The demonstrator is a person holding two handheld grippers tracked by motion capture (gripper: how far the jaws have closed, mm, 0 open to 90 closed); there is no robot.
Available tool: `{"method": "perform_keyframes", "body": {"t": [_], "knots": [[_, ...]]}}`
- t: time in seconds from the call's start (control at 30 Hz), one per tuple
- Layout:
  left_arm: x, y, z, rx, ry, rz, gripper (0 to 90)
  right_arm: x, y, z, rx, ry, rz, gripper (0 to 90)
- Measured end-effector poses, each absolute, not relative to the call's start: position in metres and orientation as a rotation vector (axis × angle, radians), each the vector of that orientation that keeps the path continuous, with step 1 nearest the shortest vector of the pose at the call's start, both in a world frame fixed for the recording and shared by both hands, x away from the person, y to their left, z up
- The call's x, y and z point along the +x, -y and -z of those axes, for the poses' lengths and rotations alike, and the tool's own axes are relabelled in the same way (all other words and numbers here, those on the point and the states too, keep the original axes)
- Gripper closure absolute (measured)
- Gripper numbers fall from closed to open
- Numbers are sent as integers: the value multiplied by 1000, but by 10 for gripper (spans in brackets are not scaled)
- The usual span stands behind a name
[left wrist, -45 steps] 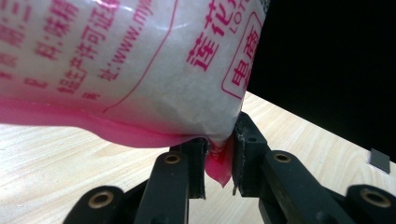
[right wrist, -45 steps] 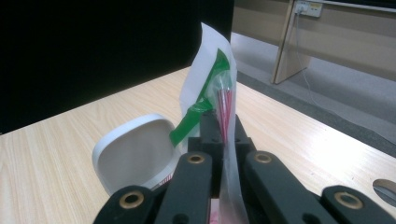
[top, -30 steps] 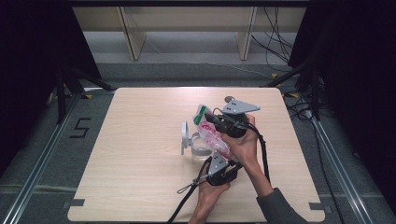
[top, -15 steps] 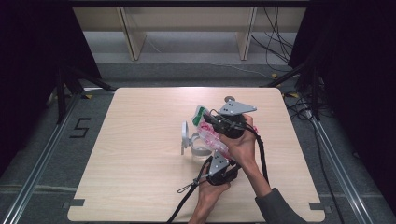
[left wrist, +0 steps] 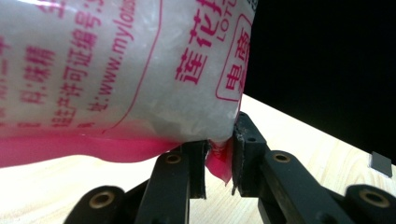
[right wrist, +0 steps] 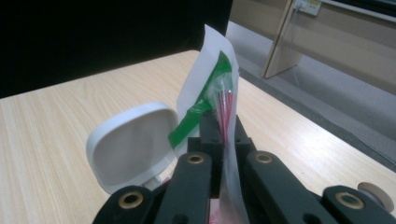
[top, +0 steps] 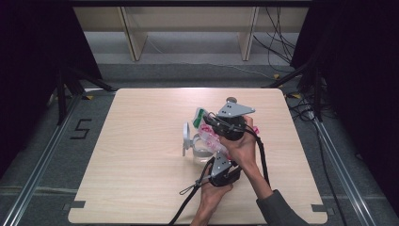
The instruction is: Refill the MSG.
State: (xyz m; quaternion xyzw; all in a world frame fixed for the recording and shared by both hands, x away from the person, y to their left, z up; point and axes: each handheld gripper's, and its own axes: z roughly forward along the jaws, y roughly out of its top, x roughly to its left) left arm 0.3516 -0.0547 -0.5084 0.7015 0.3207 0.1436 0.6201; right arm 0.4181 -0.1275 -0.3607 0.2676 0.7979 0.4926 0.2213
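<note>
Item: desk (top: 141,188), light wood, w/ work near centre-right. White hinged lid (top: 186,136), standing open at left of a clear container (top: 201,153) on the desk; lid also seen in right gripper view, just left of the jaws. Clear plastic bag (top: 211,136) of white granules, pink print and pink bottom seam, held above the container, tilted, betw. both tongs. Left tongs (top: 217,165), nearer the person, below the bag: jaws narrow, pinching a pink corner of the bag seam (left gripper view, bag (left wrist: 121,70) looming over them). Green-and-white packet (top: 200,115) at the bag's far end, upright beside the lid; in right gripper view it rises just behind the jaws. Right tongs (top: 209,123), farther up the desk, grey plate on top: jaws closed tight on the bag's upper edge, thin pink-lined film clamped betw. them. Small round knob (top: 231,99) on the desk just beyond the right tongs. Cable trails from left tongs toward desk's near edge.
</note>
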Motion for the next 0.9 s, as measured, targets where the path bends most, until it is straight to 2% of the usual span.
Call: {"method": "perform_keyframes", "body": {"t": [0.9], "knots": [[354,52,510,1652,-724,-348,772,423,122,365,719,-2193,-1340,900]]}}
